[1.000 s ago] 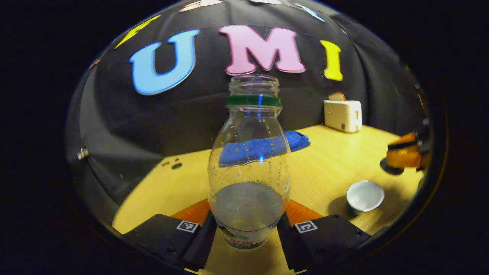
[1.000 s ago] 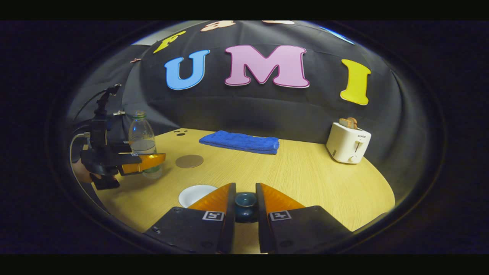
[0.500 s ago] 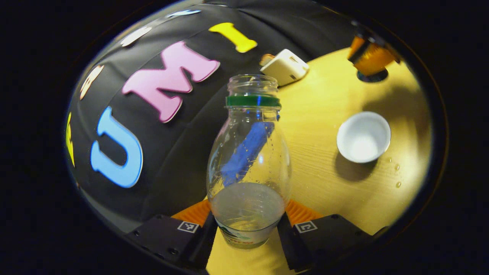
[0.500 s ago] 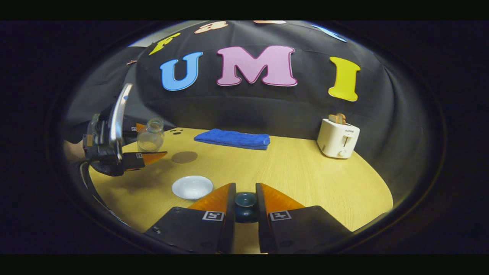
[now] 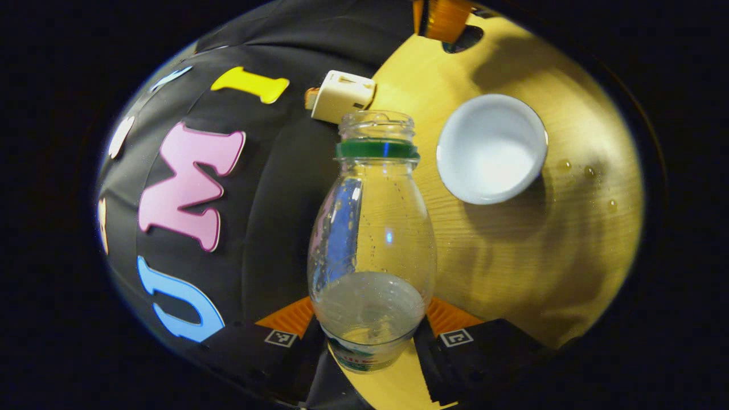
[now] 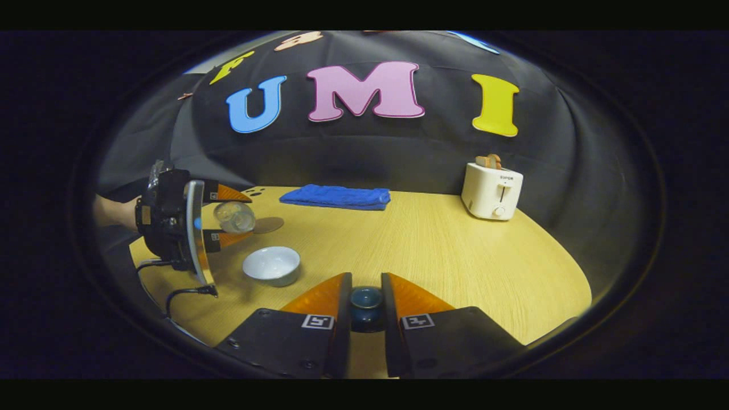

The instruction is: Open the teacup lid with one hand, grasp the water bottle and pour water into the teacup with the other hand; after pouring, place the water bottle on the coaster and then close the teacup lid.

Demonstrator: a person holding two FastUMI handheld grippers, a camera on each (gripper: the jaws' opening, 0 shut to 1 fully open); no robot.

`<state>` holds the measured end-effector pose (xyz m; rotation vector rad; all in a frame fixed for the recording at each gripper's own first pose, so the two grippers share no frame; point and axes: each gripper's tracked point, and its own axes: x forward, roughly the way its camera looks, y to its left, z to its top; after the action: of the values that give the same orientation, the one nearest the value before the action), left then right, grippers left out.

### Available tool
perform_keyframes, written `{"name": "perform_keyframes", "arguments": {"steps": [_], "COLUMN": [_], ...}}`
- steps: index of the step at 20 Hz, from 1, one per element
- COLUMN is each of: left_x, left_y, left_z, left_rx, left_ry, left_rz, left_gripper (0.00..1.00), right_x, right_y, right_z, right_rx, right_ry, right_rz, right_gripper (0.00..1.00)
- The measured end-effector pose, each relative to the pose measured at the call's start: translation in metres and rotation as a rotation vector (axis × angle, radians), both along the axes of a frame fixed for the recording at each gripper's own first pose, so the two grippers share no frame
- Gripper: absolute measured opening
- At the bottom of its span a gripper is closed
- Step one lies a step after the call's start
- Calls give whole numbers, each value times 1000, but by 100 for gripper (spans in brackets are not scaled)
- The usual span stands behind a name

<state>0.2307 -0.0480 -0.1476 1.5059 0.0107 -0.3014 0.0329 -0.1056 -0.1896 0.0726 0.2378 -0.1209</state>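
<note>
The left gripper (image 5: 371,333) pinches the bottle (image 5: 373,245) low on its body, one finger pressed on each side. The bottle is clear plastic, uncapped, with a green ring below the open mouth and a shallow pool of water at its base end. In the right gripper view it lies tipped on its side in the air, above the worktop (image 6: 433,245), mouth toward the cup (image 6: 271,265). The cup is white, open and lidless, standing on the worktop just below and beside the bottle's mouth; a few water drops (image 5: 586,171) lie on the wood next to it. A round brown coaster (image 6: 266,225) sits just behind the bottle. The right gripper (image 6: 366,302) is clamped on the dark teal lid (image 6: 366,304), holding it by its knob, well apart from the cup. A folded blue cloth (image 6: 336,197) and a white toaster (image 6: 491,191) stand at the worktop's far edge.
</note>
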Motion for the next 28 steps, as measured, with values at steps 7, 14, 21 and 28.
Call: {"name": "perform_keyframes", "arguments": {"steps": [7, 14, 21, 28], "left_x": [12, 21, 21, 23], "left_y": [1, -3, -9, -13], "left_z": [7, 18, 25, 31], "left_rx": [173, 362, 453, 522], "left_ry": [-63, -124, -156, -198], "left_rz": [-25, -54, -93, -118], "left_gripper": [76, 76, 76, 76], "right_x": [2, 2, -4, -6], "right_y": [11, 14, 13, 18], "right_z": [-2, -3, -6, -5], "right_rx": [8, 19, 28, 33], "right_ry": [0, -2, 4, 3], "right_rz": [16, 14, -1, 3], "right_gripper": [24, 28, 28, 24]}}
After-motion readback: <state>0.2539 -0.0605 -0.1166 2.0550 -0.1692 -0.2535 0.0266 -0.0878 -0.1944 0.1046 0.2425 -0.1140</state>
